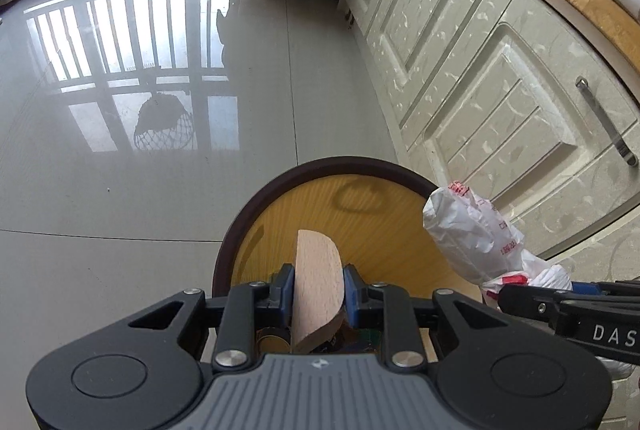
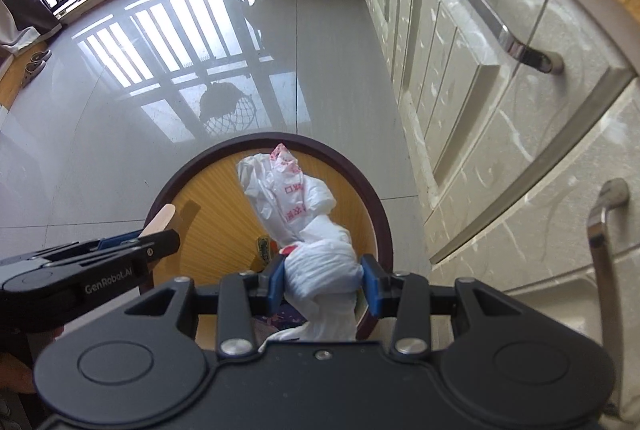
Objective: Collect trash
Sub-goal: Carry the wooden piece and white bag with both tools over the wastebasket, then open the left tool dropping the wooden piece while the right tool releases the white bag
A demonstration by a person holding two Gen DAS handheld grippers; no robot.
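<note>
Left gripper (image 1: 319,288) clamps a wood piece (image 1: 318,290); right gripper (image 2: 323,284) squeezes a bag (image 2: 308,230) over the bin (image 2: 376,214). Slack plastic may slip and miss.

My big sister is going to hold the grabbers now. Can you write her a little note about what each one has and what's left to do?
Left gripper: shut on a flat wooden piece, held on edge over the round wood-grain bin.
Right gripper: shut on a bunched white plastic bag with red print, held over the same bin.
Inside the bin: a few small bits of trash show low down, too hidden to name.
Done: both pieces picked up and brought above the bin.
Left: open both grippers so the pieces drop in, probably one at a time. The pale cabinet stands close on the right.
</note>
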